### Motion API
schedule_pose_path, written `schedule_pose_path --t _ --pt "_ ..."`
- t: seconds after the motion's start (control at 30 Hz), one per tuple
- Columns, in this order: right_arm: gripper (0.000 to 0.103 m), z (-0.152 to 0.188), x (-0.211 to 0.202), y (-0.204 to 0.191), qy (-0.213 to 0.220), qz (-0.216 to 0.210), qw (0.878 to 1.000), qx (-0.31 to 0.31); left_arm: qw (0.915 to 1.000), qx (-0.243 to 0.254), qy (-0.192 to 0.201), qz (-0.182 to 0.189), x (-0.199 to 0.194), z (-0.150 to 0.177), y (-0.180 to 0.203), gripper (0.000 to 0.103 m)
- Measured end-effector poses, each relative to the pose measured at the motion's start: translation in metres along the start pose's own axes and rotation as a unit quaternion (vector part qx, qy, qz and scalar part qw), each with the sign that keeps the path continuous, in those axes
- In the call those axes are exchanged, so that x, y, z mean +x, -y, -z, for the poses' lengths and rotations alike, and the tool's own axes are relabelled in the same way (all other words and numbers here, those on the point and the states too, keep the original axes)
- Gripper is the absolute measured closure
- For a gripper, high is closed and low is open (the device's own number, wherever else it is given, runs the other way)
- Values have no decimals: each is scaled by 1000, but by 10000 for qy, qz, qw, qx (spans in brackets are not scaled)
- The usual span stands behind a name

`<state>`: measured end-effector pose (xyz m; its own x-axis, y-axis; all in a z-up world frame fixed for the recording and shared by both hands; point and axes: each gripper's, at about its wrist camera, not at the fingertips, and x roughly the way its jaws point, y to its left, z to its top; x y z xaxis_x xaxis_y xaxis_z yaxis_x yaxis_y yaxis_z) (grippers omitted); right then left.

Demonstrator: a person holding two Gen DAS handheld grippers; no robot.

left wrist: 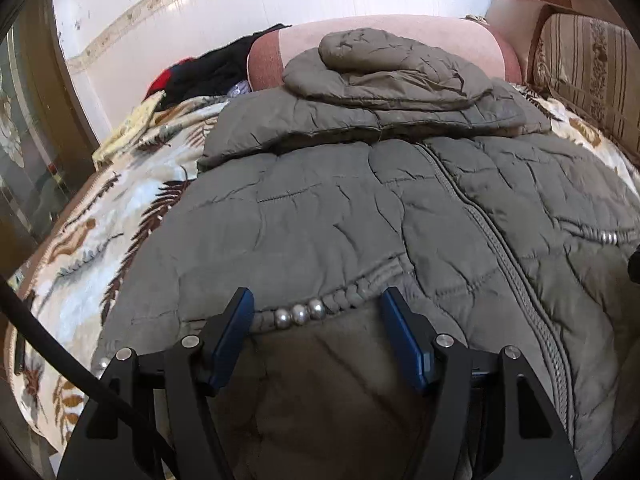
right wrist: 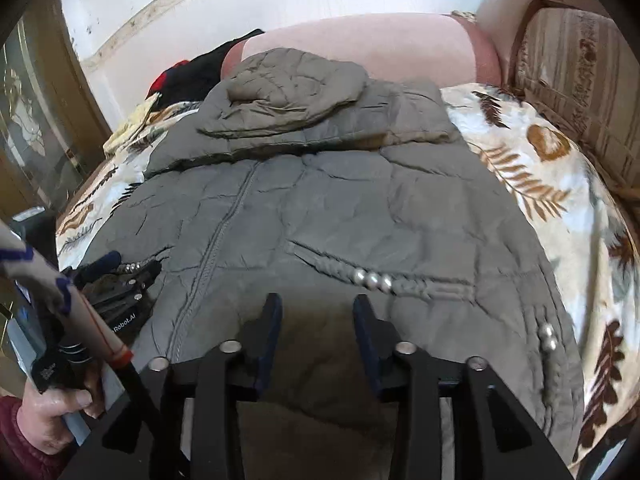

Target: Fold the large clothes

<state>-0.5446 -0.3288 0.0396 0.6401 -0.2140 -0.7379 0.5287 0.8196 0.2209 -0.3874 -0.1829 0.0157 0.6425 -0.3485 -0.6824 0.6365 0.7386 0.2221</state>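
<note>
A large grey-green quilted jacket (left wrist: 340, 208) lies front up on the bed, zipper (left wrist: 504, 256) closed, its sleeves and hood (left wrist: 384, 68) folded across the top. It also shows in the right wrist view (right wrist: 340, 208). My left gripper (left wrist: 318, 304) is open, its jaws either side of a pocket trim with three silver beads (left wrist: 299, 314) on the jacket's left lower front. My right gripper (right wrist: 316, 306) is open and empty over the right lower front, just left of another bead trim (right wrist: 374, 279). The left gripper also shows at the left of the right wrist view (right wrist: 128, 268).
The jacket lies on a leaf-patterned blanket (right wrist: 532, 184). A pink cushion (left wrist: 400, 36) lies behind the hood. Dark and red clothes (left wrist: 200, 72) are heaped at the far left. A striped sofa back (left wrist: 592, 72) stands right. A glass door (left wrist: 28, 152) stands left.
</note>
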Motion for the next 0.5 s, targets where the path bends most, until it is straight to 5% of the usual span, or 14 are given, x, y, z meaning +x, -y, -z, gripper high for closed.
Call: schedule_pose_path --t 0.5 --pt "60 3 -3 11 222 263 9994 -15 9999 -4 95 33 -9 6 -3 36"
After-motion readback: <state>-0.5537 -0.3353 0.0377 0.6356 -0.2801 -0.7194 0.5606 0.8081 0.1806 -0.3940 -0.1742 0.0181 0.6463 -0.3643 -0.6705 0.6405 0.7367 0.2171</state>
